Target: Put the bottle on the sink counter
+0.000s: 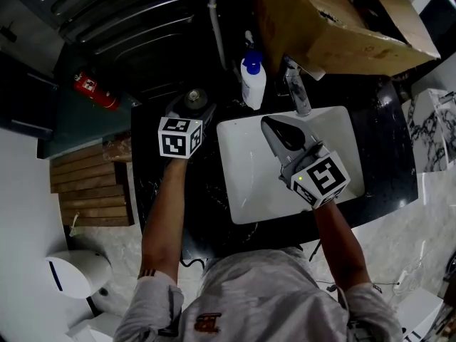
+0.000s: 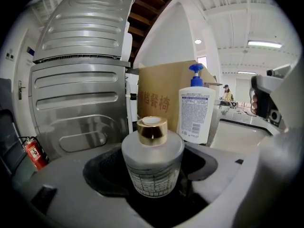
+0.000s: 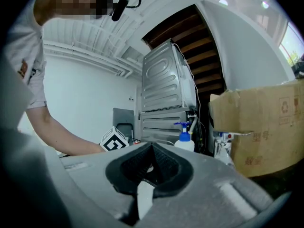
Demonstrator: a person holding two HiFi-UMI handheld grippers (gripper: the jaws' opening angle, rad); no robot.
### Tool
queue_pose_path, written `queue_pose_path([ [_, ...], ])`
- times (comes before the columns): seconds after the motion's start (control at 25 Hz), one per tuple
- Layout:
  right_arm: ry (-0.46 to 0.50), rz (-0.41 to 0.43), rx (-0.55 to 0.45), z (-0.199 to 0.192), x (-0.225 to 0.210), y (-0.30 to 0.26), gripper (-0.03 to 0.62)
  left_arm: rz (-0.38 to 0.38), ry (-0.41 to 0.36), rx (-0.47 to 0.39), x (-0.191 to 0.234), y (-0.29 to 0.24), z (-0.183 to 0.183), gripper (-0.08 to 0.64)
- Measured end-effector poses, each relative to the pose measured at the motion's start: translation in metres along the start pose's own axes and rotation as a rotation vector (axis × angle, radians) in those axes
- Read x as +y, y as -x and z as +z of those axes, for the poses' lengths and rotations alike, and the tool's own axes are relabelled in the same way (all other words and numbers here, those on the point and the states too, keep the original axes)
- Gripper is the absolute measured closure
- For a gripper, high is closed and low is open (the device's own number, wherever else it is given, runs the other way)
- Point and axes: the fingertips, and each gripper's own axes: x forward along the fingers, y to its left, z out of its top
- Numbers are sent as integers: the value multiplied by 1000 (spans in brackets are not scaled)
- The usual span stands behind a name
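A squat frosted-glass bottle [image 2: 153, 167] with a gold cap sits upright between the jaws of my left gripper [image 2: 153, 182], which is shut on it. In the head view the bottle [image 1: 197, 97] is over the black sink counter [image 1: 153, 191], left of the white basin [image 1: 246, 191]; I cannot tell whether its base touches the counter. My right gripper [image 1: 276, 128] hovers over the basin, shut and empty. In its own view its jaws [image 3: 151, 172] meet with nothing between them.
A white pump bottle [image 1: 253, 83] with a blue top stands at the back of the counter beside the faucet [image 1: 299, 91]. A cardboard box [image 1: 335, 27] overhangs the back right. A red fire extinguisher [image 1: 96, 91] lies at the left, beyond the counter edge.
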Motion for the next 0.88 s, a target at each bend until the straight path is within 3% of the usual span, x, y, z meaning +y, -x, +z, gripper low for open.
queue_pose_path([
  [0.4,-5,1,5,-5,2,0,592,2,-47,32,-1,-1,-2,225],
  [0.72,-16,3,9,-7,2,0,592,13,-57,-19,-1,14,9,202],
  [0.88,-11,7,-10,2,5,2,592,31,-73,-105,-7,45,29,202],
])
